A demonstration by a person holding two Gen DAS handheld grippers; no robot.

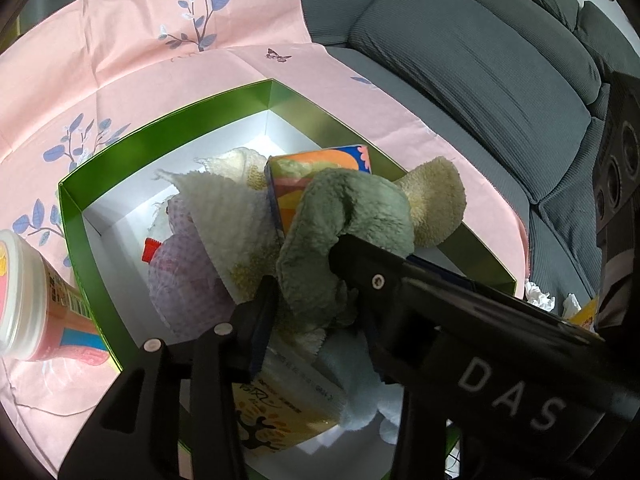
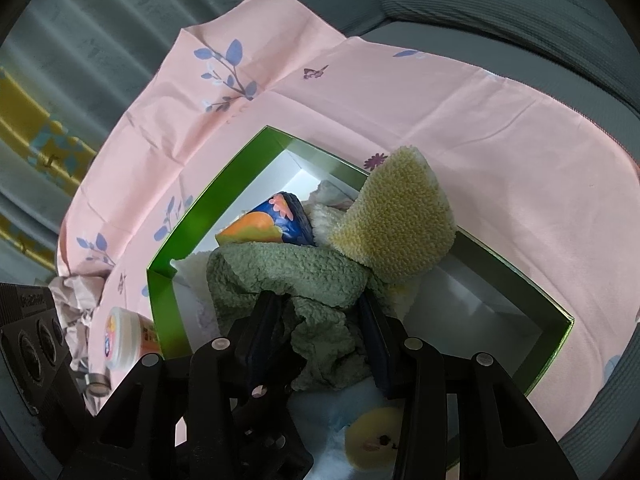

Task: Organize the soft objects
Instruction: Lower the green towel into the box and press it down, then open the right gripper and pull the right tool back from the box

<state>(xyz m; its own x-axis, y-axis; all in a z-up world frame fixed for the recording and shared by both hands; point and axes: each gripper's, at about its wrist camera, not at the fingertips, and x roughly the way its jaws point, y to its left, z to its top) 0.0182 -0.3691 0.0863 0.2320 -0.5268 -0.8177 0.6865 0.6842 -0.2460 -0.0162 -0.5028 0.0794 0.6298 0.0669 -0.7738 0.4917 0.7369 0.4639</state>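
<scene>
1. The left tongs [image 1: 310,276] pinch a fold of the green fleece cloth [image 1: 344,216], one finger on each side of the bunched fabric.
2. The right tongs [image 2: 320,312] pinch the same green fleece cloth [image 2: 288,276] from the other side, the cloth gathered between the two fingers.
3. The cloth sits on top of the pile inside the green box [image 1: 160,128], right at the tips of both tongs.
4. Just beyond the left tongs a colourful tissue pack [image 1: 316,168] stands tilted against the cloth; a yellow fleece cloth [image 1: 436,196] hangs over the box's rim beyond it.
5. To the left of the left tongs lie a cream towel [image 1: 224,196] and a pale checked cloth [image 1: 184,276].
6. Under the left tongs lie a yellow printed pack [image 1: 276,420] and a light blue soft piece [image 1: 356,392], crowding the near end of the box.
7. A pink jar with a white lid [image 1: 24,300] lies outside the box, to the left of the left tongs.
8. The box rests on a pink floral sheet [image 2: 500,152] spread over a grey sofa [image 1: 480,60].
9. Crumpled white tissues [image 1: 540,296] lie on the sofa, off to the right of the left tongs.
</scene>
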